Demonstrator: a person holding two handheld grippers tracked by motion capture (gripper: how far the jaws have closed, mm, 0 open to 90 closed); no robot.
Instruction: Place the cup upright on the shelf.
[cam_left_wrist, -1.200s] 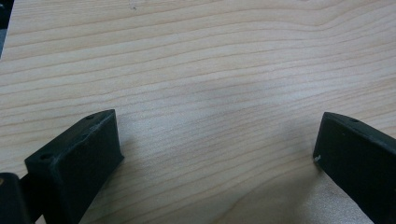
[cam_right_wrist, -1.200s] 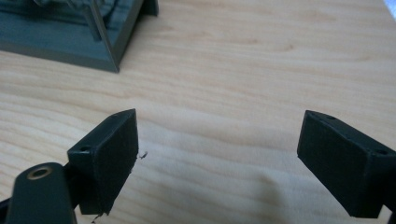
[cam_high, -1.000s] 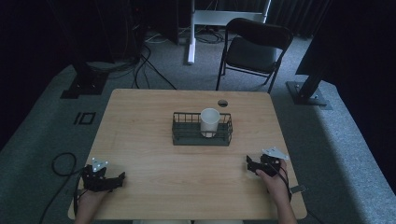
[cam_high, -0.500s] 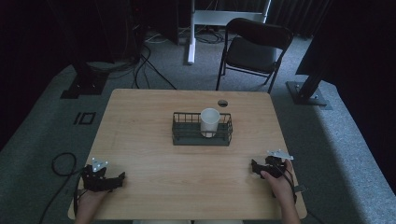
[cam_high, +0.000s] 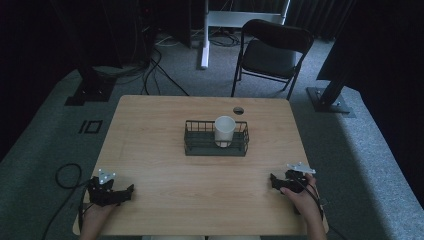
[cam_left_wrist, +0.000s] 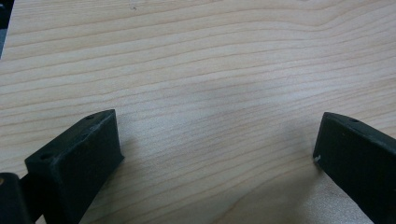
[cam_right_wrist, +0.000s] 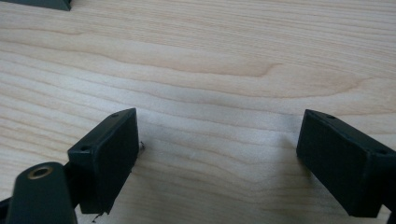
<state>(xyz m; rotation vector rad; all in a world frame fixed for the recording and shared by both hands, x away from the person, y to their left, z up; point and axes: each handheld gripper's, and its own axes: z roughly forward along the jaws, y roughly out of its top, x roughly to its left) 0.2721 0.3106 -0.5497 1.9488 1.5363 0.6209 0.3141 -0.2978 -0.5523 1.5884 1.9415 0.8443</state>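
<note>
in the high view, the wooden table (cam_high: 165, 150) has a black wire basket (cam_high: 216, 144) near its middle. a white cup (cam_high: 224, 130) stands up inside the basket, toward its right end. the left gripper (cam_high: 129, 190) sits low on the table by the near left corner, with a hand (cam_high: 95, 220) behind it. the right gripper (cam_high: 273, 181) sits by the near right edge, and a hand (cam_high: 300, 197) holds it. the basket and cup are well away from both sets of fingers, farther up the table and between the two grippers. a black folding chair (cam_high: 272, 52) stands on the floor past the far edge of the table.

in the left gripper view, the two black fingers (cam_left_wrist: 77, 161) are wide apart. bare wood shows in the gap and ahead of the tips. they hold nothing.

in the right gripper view, the two black fingers (cam_right_wrist: 107, 156) are also wide apart, down close to the wood, with nothing between them. far ahead of the left finger, at the top edge, a dark bit of the basket (cam_right_wrist: 44, 3) peeks in.
</note>
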